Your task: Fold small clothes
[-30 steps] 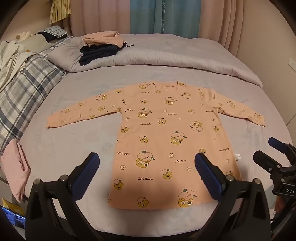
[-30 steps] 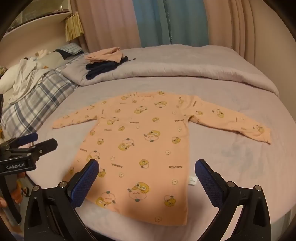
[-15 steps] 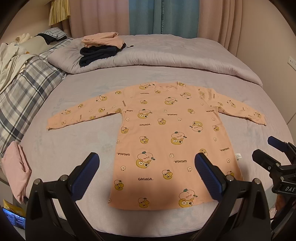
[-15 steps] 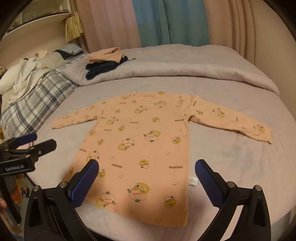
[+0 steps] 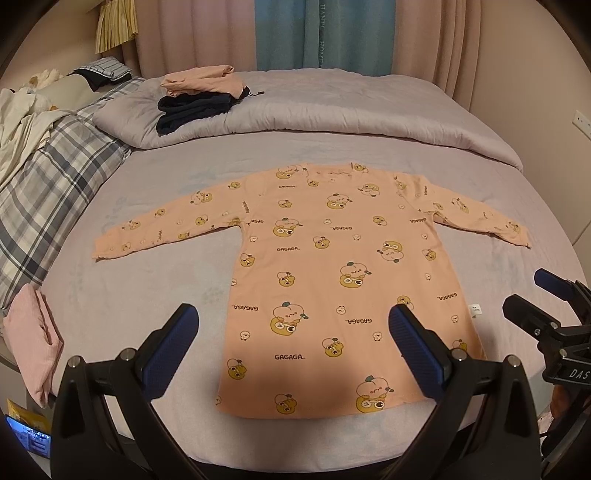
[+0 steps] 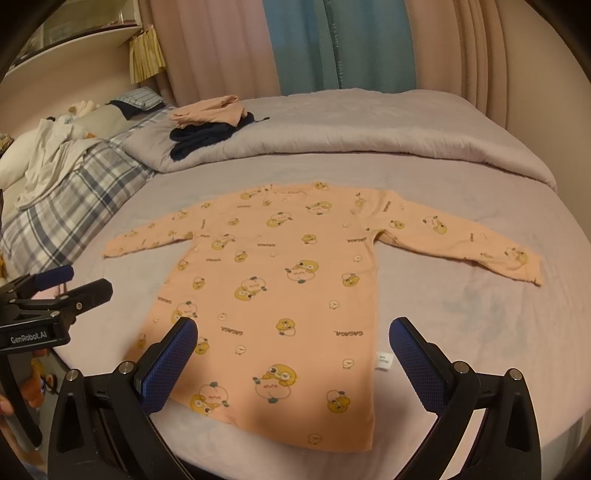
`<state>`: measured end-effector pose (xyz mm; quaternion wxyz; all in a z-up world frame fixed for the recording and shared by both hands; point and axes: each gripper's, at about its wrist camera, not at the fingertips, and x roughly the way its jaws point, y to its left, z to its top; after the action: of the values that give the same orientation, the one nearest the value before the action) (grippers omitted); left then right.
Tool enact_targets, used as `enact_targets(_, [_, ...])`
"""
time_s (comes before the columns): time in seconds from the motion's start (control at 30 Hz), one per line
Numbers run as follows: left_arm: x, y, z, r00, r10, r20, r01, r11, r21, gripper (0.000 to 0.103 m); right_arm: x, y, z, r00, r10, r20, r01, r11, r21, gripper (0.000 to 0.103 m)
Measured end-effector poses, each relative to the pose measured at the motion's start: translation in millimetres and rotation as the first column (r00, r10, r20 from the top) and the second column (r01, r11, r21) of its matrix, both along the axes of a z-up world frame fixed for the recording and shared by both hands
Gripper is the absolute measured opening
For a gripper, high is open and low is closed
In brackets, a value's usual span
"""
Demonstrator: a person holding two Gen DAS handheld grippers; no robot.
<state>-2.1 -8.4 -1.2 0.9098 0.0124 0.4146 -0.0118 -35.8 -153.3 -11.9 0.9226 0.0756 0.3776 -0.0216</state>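
A peach long-sleeved shirt (image 5: pixel 332 273) (image 6: pixel 280 280) with yellow cartoon prints lies flat on the grey bed, both sleeves spread out and its hem toward me. My left gripper (image 5: pixel 291 332) hovers open above the hem, nothing between its blue pads. My right gripper (image 6: pixel 291 343) also stands open over the lower part of the shirt, holding nothing. Each gripper shows in the other's view: the right one (image 5: pixel 546 306) at the right edge, the left one (image 6: pixel 62 288) at the left edge.
A stack of folded clothes (image 5: pixel 199 96) rests on the rolled grey duvet (image 5: pixel 332 118) at the back. A plaid blanket (image 5: pixel 40 192) with white cloth lies left. A folded pink garment (image 5: pixel 33 339) sits at the near left bed edge. Curtains (image 5: pixel 325 33) hang behind.
Both views have shifted only slightly; the shirt lies as before and both grippers stay open and empty.
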Motion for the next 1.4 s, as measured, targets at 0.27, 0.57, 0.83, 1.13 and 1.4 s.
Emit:
enact_targets(0.27, [-0.6, 0.2, -0.8, 1.000, -0.004, -0.004, 0.004, 1.000, 0.002, 0.103, -0.3, 0.0, -0.2, 1.000, -0.003, -0.001, 0.003, 1.000, 0.000, 0.103])
enact_targets(0.57, [-0.6, -0.2, -2.4, 1.000, -0.004, -0.011, 0.004, 1.000, -0.002, 0.103, -0.9, 0.1, -0.3, 1.000, -0.003, 0.000, 0.003, 1.000, -0.002, 0.103])
enact_targets(0.83, [-0.8, 0.0, -2.9, 1.000, -0.001, -0.012, 0.001, 1.000, 0.001, 0.103, -0.9, 0.0, -0.4, 1.000, -0.002, 0.001, 0.002, 1.000, -0.001, 0.103])
enact_targets(1.13, [0.5, 0.1, -2.9, 1.000, -0.006, -0.013, 0.006, 1.000, 0.008, 0.103, -0.9, 0.1, -0.2, 1.000, -0.004, 0.002, 0.004, 1.000, -0.002, 0.103])
enact_targets(1.4, [0.5, 0.0, -2.8, 1.000, -0.005, -0.013, 0.005, 1.000, 0.009, 0.103, -0.9, -0.3, 0.0, 1.000, -0.003, 0.002, 0.003, 1.000, -0.002, 0.103])
